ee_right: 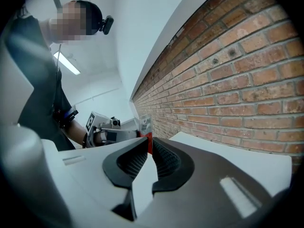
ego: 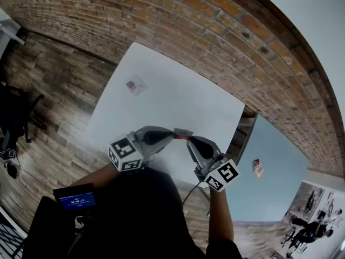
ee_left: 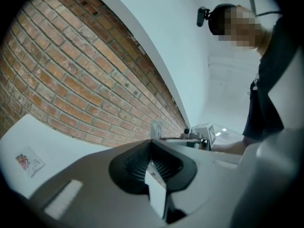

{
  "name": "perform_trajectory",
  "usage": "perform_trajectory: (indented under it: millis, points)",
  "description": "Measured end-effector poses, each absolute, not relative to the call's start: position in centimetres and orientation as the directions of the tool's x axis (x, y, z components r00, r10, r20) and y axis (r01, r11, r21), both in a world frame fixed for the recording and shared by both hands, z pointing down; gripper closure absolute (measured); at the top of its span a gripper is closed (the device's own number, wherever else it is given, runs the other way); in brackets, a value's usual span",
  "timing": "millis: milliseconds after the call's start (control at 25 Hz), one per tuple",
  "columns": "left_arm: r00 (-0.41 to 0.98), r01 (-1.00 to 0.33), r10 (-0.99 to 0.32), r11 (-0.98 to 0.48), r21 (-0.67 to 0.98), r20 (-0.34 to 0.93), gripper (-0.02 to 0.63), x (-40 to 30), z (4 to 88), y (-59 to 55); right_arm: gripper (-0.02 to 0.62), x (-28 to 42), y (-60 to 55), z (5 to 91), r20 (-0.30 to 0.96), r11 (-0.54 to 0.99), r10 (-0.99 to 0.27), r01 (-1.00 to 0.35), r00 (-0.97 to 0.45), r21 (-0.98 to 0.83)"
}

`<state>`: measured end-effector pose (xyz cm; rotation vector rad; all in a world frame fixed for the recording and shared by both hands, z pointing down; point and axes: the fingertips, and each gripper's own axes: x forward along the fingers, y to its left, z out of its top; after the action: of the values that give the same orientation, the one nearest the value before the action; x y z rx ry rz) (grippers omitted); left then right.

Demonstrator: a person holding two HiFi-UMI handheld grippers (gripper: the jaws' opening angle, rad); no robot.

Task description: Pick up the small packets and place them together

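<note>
A small packet (ego: 182, 133) with a red end hangs in the air over the near edge of the white table (ego: 178, 101), between my two grippers, which point at each other. My left gripper (ego: 173, 136) is shut on one end of it; in the left gripper view its jaws (ee_left: 152, 141) meet and the packet (ee_left: 156, 127) sticks out beyond them. My right gripper (ego: 188, 138) has the packet's red end (ee_right: 148, 140) between its tips (ee_right: 148, 144), with a narrow gap showing between the jaws. A second small packet (ego: 136, 85) lies flat at the table's far left (ee_left: 29, 161).
A brick wall (ego: 226, 42) runs along the far side of the table. A light blue table (ego: 269, 188) to the right carries another small packet (ego: 257, 167). Wooden floor (ego: 48, 90) lies to the left. A device with a blue screen (ego: 76, 200) sits at my chest.
</note>
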<state>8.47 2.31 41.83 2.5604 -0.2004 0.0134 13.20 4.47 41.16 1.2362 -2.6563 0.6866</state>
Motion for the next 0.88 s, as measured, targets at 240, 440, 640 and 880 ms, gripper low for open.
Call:
perform_trajectory:
  millis: [240,440,640,880]
  points:
    - [0.994,-0.111,-0.104,-0.852,0.511,0.044,0.604,8.3,41.4,3.0,0.480,12.9,4.4,41.5,0.336,0.581,-0.676,-0.755,-0.656,-0.304]
    - [0.997,-0.079,-0.069,-0.859,0.507,0.039,0.604,8.2,41.2,3.6,0.448,13.3,3.8,41.0,0.294,0.593,-0.665,-0.725,-0.686,-0.351]
    - [0.999,-0.043,-0.031,-0.866,0.499,0.032,0.604,8.4,41.1,4.3,0.474,12.9,4.1,40.3,0.241,0.652,-0.599,-0.639,-0.764,-0.407]
    - [0.997,-0.078,-0.057,-0.859,0.506,0.057,0.604,8.1,41.8,3.7,0.578,12.2,4.6,40.4,0.238,0.685,-0.571,-0.615,-0.786,-0.391]
